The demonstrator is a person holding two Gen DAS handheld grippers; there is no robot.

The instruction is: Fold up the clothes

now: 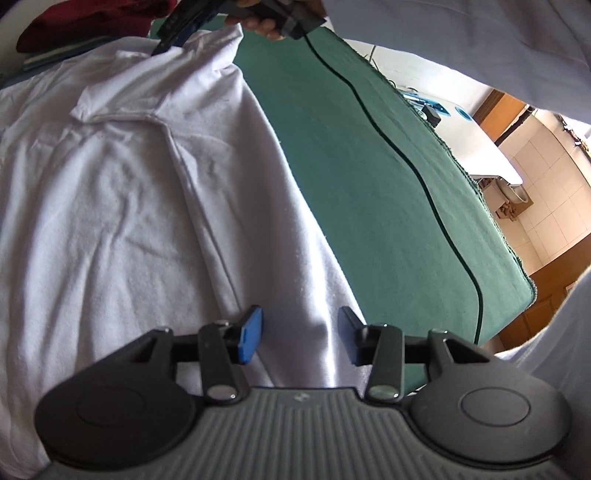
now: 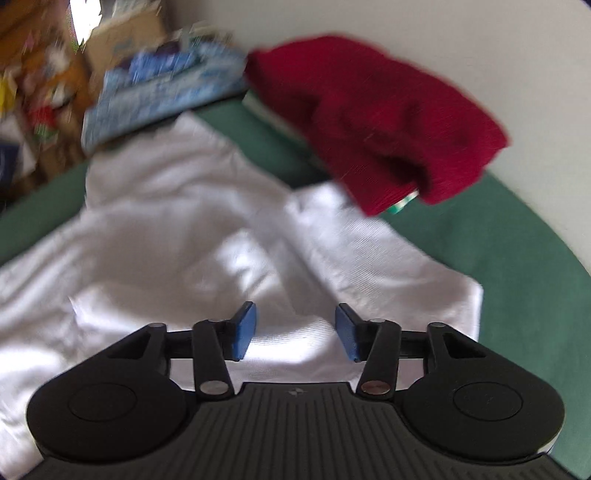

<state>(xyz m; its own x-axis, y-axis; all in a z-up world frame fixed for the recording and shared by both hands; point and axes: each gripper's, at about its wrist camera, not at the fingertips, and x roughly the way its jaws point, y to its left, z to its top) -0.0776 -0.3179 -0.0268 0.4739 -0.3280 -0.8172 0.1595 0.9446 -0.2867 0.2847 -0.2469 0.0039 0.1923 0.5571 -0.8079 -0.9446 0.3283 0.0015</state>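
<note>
Your left gripper (image 1: 300, 334) hangs over the near edge of the white shirt (image 1: 122, 192), its blue pads (image 1: 251, 334) parted with only cloth below the gap and nothing pinched. Your right gripper (image 2: 295, 330) is likewise released, jaws apart above a folded-over panel of the same white shirt (image 2: 177, 229); nothing sits between its pads (image 2: 244, 330). The shirt lies spread on the green table cover (image 1: 369, 177), one long side running beside a bare green strip that ends at the table's frayed edge. A thin dark cable (image 1: 388, 140) trails across that strip. In the left wrist view, your right gripper (image 1: 177, 27) appears at the shirt's far corner, cut off by the frame, so you cannot tell there whether it touches the cloth. A dark red garment (image 2: 376, 122) is heaped at the far edge of the table, overlapping the shirt's corner. The right wrist view is motion-blurred: the blue-and-white item (image 2: 162, 85) and the clutter beyond the table are unreadable. A white sleeve (image 1: 461, 44) fills the left view's upper right.
</note>
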